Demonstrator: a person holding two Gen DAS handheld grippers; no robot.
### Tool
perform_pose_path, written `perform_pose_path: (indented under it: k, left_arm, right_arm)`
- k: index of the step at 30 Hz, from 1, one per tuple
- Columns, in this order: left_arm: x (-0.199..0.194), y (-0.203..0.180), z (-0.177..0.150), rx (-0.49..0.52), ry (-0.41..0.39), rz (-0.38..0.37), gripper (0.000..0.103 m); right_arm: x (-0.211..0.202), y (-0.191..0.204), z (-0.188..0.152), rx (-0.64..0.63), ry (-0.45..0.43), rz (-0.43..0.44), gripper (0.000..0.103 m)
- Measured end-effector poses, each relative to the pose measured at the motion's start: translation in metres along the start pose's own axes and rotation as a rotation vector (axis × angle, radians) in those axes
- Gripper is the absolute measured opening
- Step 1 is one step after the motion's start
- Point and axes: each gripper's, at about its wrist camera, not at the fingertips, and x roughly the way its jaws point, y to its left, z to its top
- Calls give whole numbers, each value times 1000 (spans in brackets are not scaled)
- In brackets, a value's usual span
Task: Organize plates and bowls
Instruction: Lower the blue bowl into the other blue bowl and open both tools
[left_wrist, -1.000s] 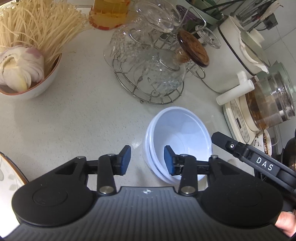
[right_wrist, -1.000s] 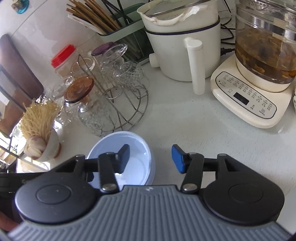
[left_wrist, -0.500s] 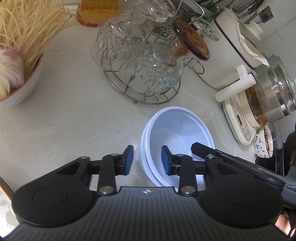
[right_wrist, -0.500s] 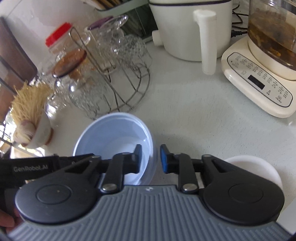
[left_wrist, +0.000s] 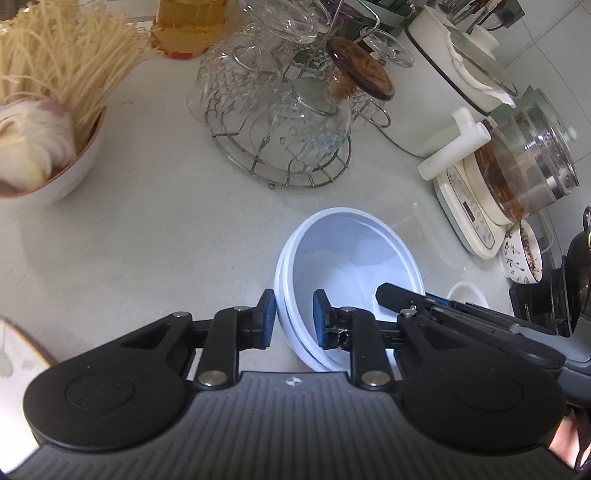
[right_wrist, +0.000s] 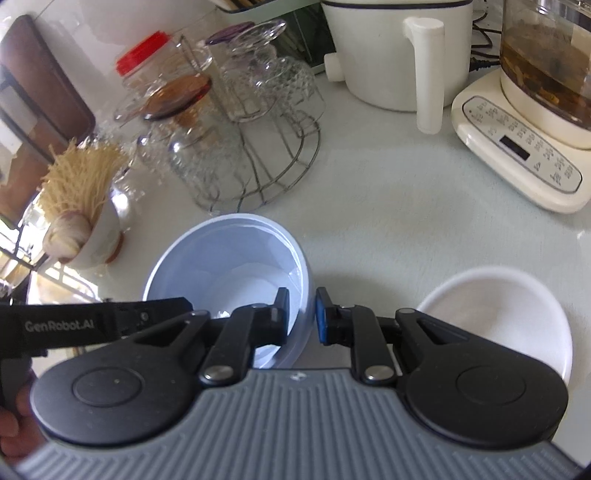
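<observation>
My left gripper (left_wrist: 294, 318) is clamped on the near-left rim of the stacked white bowls (left_wrist: 347, 254), one pad inside, one outside. My right gripper (right_wrist: 301, 318) pinches the opposite rim of the same stack (right_wrist: 225, 254). The bowls are smooth, round, thin-walled, two nested. A smaller white bowl (right_wrist: 509, 314) sits just right of them. All rest on a pale speckled countertop (left_wrist: 155, 229), beyond which stand a wire rack of cut-glass cups (left_wrist: 280, 122) and a cream kettle base (right_wrist: 517, 147).
</observation>
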Motion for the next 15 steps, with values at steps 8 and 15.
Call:
perform_pose_path:
  k: [8,15]
  left_arm:
    - [-11,9,-24,-9,10,28,25]
    - [-19,10,-33,-4,-17,53,27]
  right_arm:
    - [-2,9,-29,-21,21,4,18]
    - [-5,11,-37,-11,-15,-3,20]
